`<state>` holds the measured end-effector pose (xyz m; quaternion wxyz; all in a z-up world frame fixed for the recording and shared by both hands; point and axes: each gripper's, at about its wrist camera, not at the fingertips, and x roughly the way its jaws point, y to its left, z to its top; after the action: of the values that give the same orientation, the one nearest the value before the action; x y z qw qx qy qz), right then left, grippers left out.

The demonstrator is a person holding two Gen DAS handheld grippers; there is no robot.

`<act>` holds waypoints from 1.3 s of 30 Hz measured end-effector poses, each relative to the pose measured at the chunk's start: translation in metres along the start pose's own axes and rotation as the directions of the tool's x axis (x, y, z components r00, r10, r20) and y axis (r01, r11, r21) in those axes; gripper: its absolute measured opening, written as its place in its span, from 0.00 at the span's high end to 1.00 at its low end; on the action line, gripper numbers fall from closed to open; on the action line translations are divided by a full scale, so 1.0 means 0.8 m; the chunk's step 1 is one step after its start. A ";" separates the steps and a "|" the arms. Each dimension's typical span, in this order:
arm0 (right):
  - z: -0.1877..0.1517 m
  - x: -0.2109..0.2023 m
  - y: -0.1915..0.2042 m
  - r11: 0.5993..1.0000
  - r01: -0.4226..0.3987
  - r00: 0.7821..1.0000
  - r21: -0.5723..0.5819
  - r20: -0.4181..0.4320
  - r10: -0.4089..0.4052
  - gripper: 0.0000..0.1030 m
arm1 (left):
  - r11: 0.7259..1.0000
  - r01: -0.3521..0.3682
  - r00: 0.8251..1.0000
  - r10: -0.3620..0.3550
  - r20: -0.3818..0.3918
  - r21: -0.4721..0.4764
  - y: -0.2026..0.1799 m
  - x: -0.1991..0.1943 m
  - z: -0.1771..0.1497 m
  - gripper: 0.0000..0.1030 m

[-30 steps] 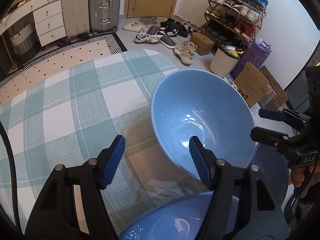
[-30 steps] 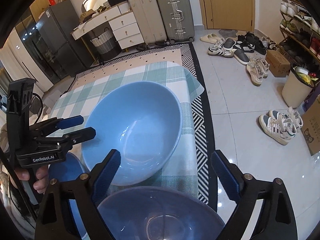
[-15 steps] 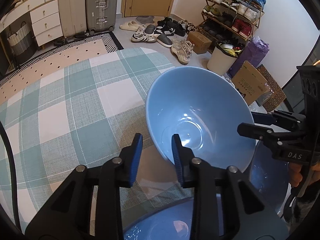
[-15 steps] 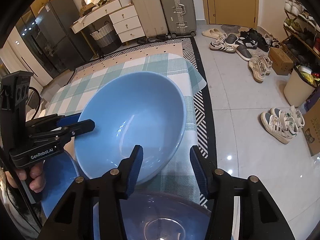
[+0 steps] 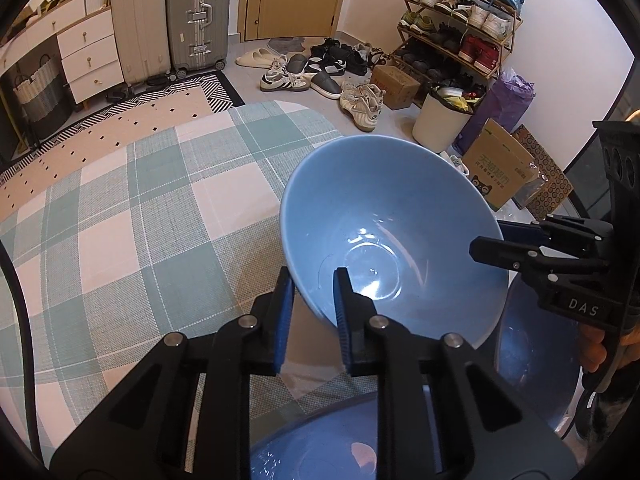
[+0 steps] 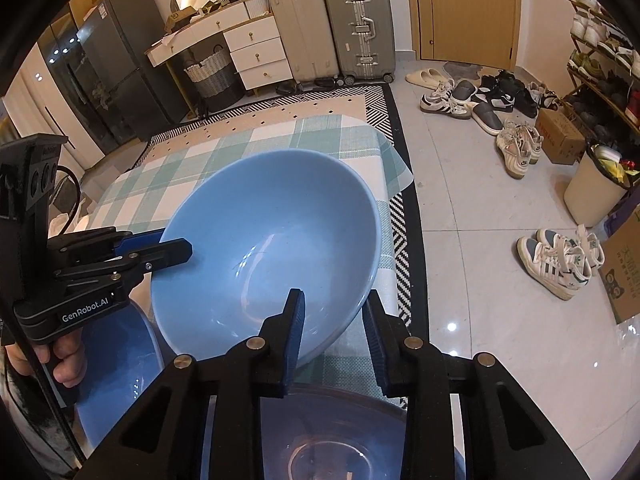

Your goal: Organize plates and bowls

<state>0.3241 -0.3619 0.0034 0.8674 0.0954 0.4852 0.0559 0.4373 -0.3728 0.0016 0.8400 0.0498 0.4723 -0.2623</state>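
The big blue bowl (image 5: 394, 236) is tilted above the checked tabletop (image 5: 132, 216), gripped on two opposite sides of its rim. In the left wrist view, the left claw (image 5: 310, 304) is clamped on the near rim, one finger outside the wall and the other inside the bowl. In the same view the right claw (image 5: 490, 242) reaches in from the right and pinches the rim on that side.

The right wrist view shows the same grip from the other side. The right claw (image 6: 334, 330) is closed on the bowl (image 6: 268, 240), with its left finger inside and its right finger against the outer wall. The left claw (image 6: 172, 246) comes in from the left and bites the rim there, with a hand (image 6: 66, 354) wrapped around its grip below.

Other blue dishes sit underneath. A second bowl (image 5: 320, 444) lies directly below the left claw, and a third blue dish (image 5: 532, 356) shows under the right claw's body. In the right wrist view a bowl (image 6: 332, 436) sits beneath the right claw and another blue dish (image 6: 116, 368) lies under the left claw.

Beyond the tabletop are suitcases (image 6: 332, 24), a shoe rack (image 5: 460, 12) and scattered shoes (image 6: 516, 144) on the floor.
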 end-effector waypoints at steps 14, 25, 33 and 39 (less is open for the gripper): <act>-0.003 -0.025 0.010 1.000 0.013 0.999 -0.008 0.039 -0.013 0.70 | 1.000 0.000 0.999 -0.001 0.044 0.017 -0.010 -0.035 0.001 0.84; -0.011 -0.072 0.028 1.000 0.022 0.996 -0.022 0.091 -0.020 0.70 | 0.999 -0.003 0.995 0.000 0.103 0.034 -0.025 -0.092 -0.006 0.84; -0.019 -0.109 0.044 0.999 0.029 0.991 -0.039 0.130 -0.024 0.70 | 0.999 -0.004 0.990 -0.002 0.143 0.043 -0.038 -0.140 -0.018 0.84; -0.027 -0.135 0.056 0.998 0.032 0.987 -0.051 0.157 -0.024 0.70 | 0.999 0.002 0.985 -0.011 0.174 0.053 -0.046 -0.175 -0.029 0.83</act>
<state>0.2490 -0.3363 0.0922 0.9057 0.0694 0.4154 0.0492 0.3436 -0.3417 0.1097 0.8755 0.0473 0.3902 -0.2809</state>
